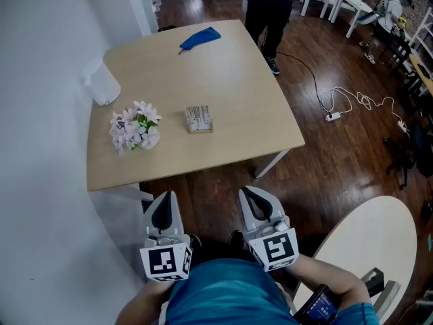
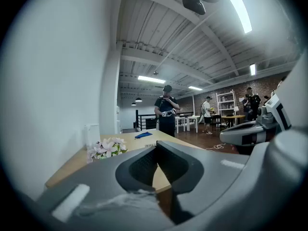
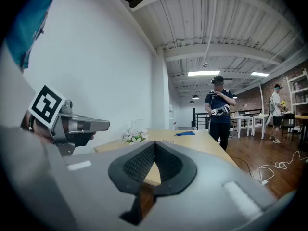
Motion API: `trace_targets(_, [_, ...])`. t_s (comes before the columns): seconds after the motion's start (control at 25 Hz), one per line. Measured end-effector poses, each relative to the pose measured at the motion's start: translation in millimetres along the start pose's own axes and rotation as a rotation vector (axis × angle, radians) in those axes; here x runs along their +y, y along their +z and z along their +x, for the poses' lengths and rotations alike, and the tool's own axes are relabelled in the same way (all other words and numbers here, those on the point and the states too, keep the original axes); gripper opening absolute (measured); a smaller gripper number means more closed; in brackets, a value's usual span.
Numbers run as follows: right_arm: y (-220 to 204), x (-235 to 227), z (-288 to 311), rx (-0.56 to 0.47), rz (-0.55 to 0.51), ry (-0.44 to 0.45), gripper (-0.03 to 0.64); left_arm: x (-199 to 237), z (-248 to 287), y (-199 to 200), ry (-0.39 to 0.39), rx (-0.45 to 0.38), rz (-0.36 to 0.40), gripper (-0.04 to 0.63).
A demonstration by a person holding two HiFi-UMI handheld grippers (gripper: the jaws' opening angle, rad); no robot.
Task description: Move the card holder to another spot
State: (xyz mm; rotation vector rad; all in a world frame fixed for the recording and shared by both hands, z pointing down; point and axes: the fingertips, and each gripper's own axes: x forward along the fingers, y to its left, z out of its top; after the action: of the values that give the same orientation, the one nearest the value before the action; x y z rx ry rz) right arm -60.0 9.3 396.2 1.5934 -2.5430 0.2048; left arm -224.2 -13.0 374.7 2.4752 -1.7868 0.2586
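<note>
The small clear card holder full of white cards stands on the light wooden desk. It is near the middle, beside the bunch of pink and white flowers. The grey left tongs and grey right tongs are both closed on nothing, out past the desk's near edge.

- The tabletop is bare across its middle and right side, and open from the near edge.
- A bunch of flowers stands near the front left, left of the card holder, with a gap between them.
- A white cylinder sits against the wall, which closes off the left side.
- A blue cloth lies at the far edge, and a person stands just beyond it.
</note>
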Motion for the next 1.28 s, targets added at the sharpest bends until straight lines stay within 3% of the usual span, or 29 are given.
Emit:
trace_targets(0.32, [-11,-31,18,0.043,-0.015,-0.001,-0.006,-7,29,-9,-0.014,0.029,-0.016,0.014])
trace_targets(0.52, [-12,-40,69,0.08,-0.046,-0.021,-0.006,27,81,-19,-0.038,0.034,-0.04,0.014])
trace_targets(0.76, [2,-48,143,0.105,-0.058,-0.058,-0.002,67,146,-17,-0.122,0.024,-0.052,0.015])
trace_targets(0.84, [2,-54,164,0.119,-0.057,-0.06,0.052,71,160,-16,-0.154,0.04,-0.054,0.015])
trace_targets(1.08, [-25,-73,217,0.204,-0.074,-0.023,0.08,85,191,-38,-0.164,0.108,-0.063,0.015])
trace_targets(1.28, [-71,-98,266,0.298,-0.084,0.058,0.187,89,205,-45,-0.153,0.14,-0.033,0.015])
